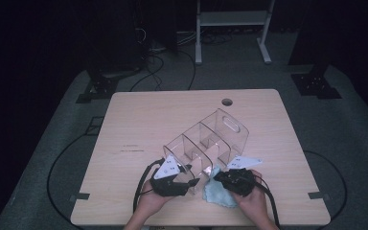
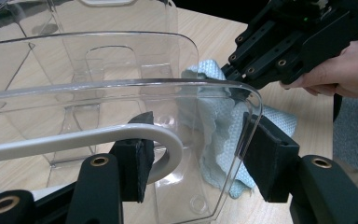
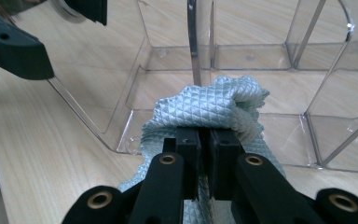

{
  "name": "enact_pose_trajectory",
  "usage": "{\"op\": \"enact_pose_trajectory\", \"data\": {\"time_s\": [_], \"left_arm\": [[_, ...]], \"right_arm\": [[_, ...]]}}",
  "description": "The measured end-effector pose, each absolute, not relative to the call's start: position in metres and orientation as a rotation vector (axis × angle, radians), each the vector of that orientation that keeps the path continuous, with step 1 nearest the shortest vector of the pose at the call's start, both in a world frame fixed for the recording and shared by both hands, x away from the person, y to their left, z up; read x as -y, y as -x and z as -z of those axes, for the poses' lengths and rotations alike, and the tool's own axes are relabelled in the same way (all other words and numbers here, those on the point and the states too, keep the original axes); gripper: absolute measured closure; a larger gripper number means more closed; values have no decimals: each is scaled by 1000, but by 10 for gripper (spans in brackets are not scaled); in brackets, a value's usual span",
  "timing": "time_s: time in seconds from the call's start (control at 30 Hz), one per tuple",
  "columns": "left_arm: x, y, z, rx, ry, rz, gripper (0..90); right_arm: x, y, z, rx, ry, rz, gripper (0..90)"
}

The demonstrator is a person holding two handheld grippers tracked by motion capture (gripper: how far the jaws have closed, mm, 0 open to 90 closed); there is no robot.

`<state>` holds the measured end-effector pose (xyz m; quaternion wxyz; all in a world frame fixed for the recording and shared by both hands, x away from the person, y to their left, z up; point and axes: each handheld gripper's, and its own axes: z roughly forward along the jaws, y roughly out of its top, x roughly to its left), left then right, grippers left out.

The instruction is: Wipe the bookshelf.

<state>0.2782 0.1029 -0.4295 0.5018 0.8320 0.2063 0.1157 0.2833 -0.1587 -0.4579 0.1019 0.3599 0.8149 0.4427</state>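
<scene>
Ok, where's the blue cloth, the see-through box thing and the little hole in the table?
blue cloth (image 3: 205, 107), right gripper view, bunched top fold above the jaws.
clear organizer (image 1: 232, 125), high view, far end wall by the handle cutout.
table hole (image 1: 227, 102), high view, its middle.

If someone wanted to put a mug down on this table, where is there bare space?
The table is bare along its far edge around the round cable hole, down the left side beside the clear organiser, and on the right side. It is crowded at the near middle, where the left gripper, the right gripper and the blue cloth meet the organiser.
</scene>
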Motion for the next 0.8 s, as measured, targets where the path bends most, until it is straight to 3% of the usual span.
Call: {"op": "enact_pose_trajectory", "data": {"time_s": [0.2,0.47,0.8], "left_arm": [[-103,-278,429,-495,-2007,-276,462],[-103,-278,429,-498,-2012,-281,462],[-104,-279,429,-492,-2014,-280,462]], "right_arm": [[160,-280,445,-2368,-1033,-1334,844],[157,-285,466,-2428,-1066,-1265,844],[157,-284,459,-2405,-1062,-1293,844]]}}
